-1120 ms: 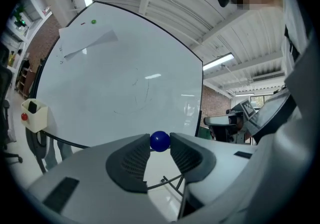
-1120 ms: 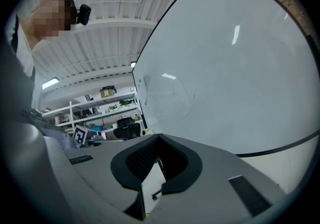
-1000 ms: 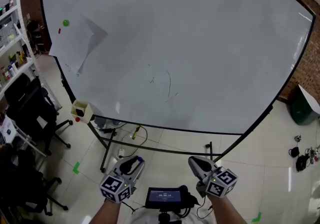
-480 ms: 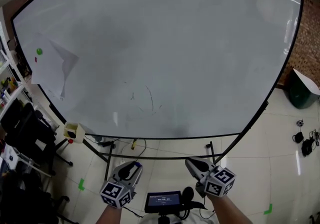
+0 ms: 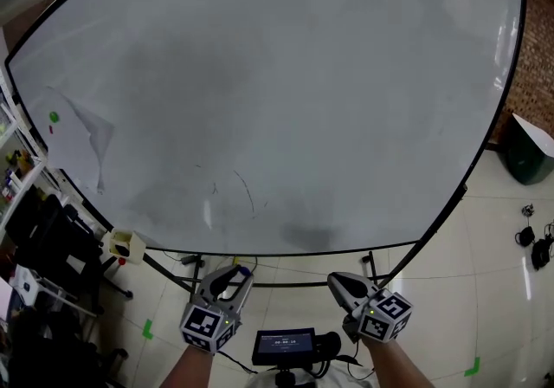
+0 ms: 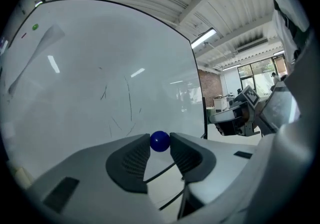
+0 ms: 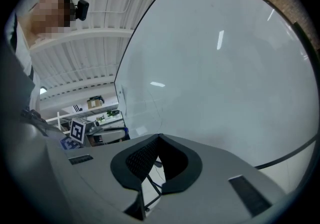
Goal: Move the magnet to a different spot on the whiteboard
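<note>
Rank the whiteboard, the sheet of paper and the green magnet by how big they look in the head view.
1. The whiteboard, filling most of the view.
2. The sheet of paper, at the board's left edge.
3. The green magnet, only a small dot near the paper's top.

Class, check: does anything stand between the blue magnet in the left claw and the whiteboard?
Nothing visible does. The left claw is shut on the blue magnet, and the whiteboard ahead is open. A paper sheet sits only at its far left.
</note>
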A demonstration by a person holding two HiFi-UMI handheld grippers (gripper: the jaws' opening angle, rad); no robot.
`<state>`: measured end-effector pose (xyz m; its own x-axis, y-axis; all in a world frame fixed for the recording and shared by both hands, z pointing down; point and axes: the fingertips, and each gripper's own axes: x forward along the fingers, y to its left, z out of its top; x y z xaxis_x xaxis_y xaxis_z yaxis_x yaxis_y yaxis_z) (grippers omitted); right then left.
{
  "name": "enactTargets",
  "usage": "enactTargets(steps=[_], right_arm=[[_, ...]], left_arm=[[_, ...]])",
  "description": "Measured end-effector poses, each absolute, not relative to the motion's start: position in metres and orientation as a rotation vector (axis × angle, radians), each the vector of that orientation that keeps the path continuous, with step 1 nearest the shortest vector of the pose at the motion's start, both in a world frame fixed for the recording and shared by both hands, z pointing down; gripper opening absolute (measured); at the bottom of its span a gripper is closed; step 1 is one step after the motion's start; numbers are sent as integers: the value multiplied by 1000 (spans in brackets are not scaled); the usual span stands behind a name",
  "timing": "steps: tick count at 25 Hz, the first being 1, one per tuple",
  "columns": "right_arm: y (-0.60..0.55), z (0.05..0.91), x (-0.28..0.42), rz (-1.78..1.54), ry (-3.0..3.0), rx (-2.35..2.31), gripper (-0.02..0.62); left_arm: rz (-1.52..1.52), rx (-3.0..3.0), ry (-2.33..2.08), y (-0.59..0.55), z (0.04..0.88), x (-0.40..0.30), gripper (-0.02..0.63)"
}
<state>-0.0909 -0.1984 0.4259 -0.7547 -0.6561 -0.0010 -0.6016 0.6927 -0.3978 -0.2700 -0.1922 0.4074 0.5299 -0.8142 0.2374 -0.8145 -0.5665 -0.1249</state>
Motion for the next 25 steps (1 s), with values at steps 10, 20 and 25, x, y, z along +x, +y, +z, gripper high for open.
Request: enactTargets(steps=[10,20,25], right_arm=[[-247,415,-68,-533,2740,-992,21],[-273,416,-56,-558,2725,-925,21],[-282,418,-53,-557,2732,-904,21]], left_arm=[[792,2990,-1590,-260,352,-222,152],[1093,2986,-1774,-305,316,-181,152],[1127,2925,-1887,-332,309,-172,152]])
